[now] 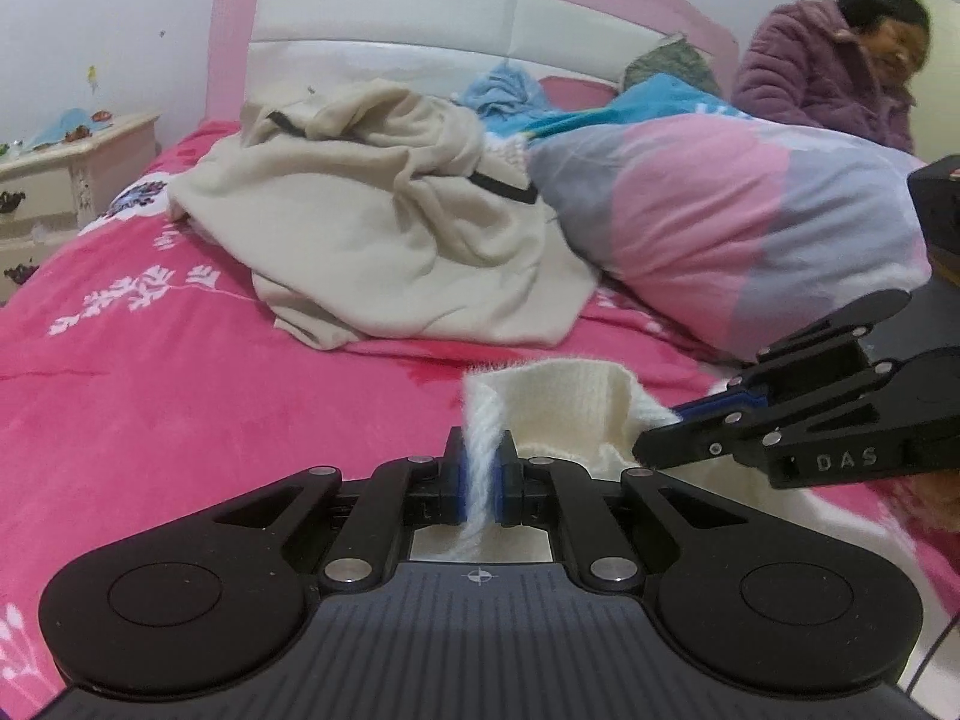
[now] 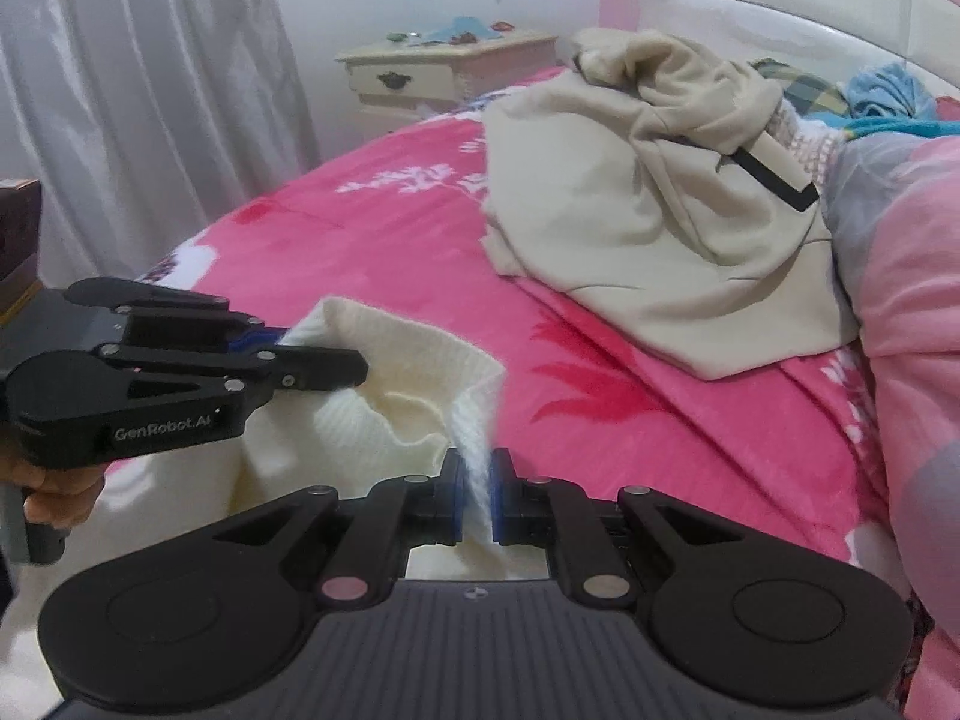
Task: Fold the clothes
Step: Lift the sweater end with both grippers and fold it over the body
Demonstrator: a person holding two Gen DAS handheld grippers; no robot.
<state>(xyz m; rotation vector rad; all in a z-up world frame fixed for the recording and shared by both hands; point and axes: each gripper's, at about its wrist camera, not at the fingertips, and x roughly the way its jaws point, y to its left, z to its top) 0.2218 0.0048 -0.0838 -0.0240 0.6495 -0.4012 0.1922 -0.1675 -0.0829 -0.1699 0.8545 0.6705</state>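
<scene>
While both grippers pinch its edge, the cream knit hangs downward

The right gripper pinched one edge of a cream knitted garment between its fingers, lifted above the pink bedspread. The left gripper, at the left of the view, clamped the other edge. Further back on the bed lay a crumpled beige garment, with a pale nightstand near the curtain.
</scene>
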